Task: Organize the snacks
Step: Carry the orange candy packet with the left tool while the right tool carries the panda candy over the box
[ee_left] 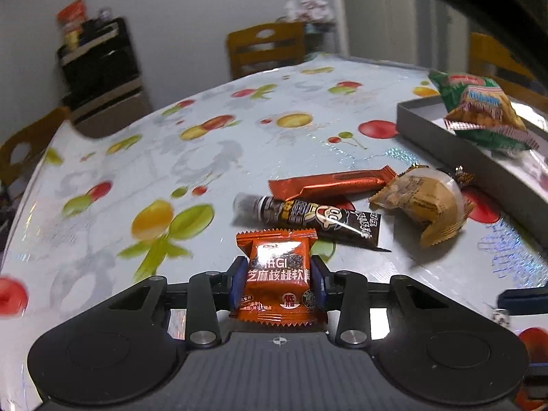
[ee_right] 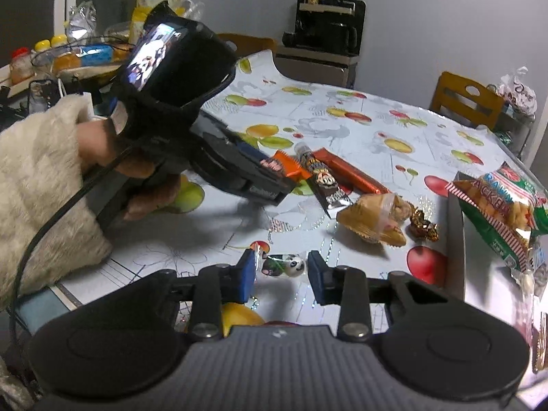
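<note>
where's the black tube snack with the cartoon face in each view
Left wrist view: the black tube snack lies centre-right on the tablecloth, just beyond the orange packet held in the left gripper.
Right wrist view: the same tube lies centre, slightly above the middle, slanting toward the lower right.
Shared landmark: the long orange-brown bar wrapper lies right alongside it in both views.

I see an orange packet (ee_left: 278,270) with white lettering between my blue pads (ee_left: 236,284). Beyond it lie a black tube snack (ee_left: 308,221) with a cartoon face and a copper-orange bar (ee_left: 332,181). The tablecloth (ee_left: 171,144) is pale blue, printed with red, yellow and green fruit. The cracker bag (ee_left: 479,109) is green.
</note>
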`<state>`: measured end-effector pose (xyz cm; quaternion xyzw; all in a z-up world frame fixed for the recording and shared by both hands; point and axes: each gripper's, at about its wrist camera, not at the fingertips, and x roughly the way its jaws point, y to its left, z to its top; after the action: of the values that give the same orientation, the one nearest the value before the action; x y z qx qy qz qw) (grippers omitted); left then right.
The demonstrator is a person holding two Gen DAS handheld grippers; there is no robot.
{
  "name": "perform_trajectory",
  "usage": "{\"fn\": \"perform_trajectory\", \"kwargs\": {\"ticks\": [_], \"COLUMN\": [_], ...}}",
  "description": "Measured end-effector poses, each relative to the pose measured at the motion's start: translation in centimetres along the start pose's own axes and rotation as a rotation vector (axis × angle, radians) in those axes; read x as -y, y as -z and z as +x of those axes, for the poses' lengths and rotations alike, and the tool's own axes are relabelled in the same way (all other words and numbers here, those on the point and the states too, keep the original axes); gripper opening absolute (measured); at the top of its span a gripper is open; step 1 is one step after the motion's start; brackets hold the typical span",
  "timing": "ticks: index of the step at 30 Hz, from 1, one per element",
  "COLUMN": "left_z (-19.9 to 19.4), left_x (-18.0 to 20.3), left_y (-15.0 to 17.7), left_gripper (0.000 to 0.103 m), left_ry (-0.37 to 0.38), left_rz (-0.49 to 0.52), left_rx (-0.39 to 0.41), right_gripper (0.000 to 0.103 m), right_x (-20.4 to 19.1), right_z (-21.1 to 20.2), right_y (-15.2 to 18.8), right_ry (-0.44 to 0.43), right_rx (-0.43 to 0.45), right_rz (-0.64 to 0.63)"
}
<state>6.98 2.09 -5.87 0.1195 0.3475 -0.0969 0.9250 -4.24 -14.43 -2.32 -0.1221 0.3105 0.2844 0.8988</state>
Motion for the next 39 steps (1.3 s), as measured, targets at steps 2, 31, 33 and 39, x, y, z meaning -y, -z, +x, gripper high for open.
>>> {"fn": "perform_trajectory", "kwargs": {"ticks": [2, 31, 33, 39], "left_z": [-1.3, -10.1, -10.2, -10.0], "left_x": [-0.1, 8.7, 9.7, 12.2], "left_y": [0.1, -4.2, -4.5, -5.1], "left_gripper": [0.040, 0.040, 0.040, 0.040], "left_ry": [-0.006, 0.098, 0.119, 0.172], "left_rz": [-0.045, 0.023, 0.043, 0.082], "left_rx": [0.011, 0.201, 0.215, 0.228], "right_gripper": [0.033, 0.033, 0.033, 0.033], "right_x": [0.2, 6.6, 7.3, 9.6], "right_z": [-0.3, -9.9, -10.5, -12.0], "right_y": [0.1, 1.2, 1.5, 2.8], "right_ry": [-0.007, 0.113, 0.123, 0.167], "right_rx": [0.014, 0.188, 0.191, 0.185], "right_rz": [0.001, 0.061, 0.070, 0.112]}}
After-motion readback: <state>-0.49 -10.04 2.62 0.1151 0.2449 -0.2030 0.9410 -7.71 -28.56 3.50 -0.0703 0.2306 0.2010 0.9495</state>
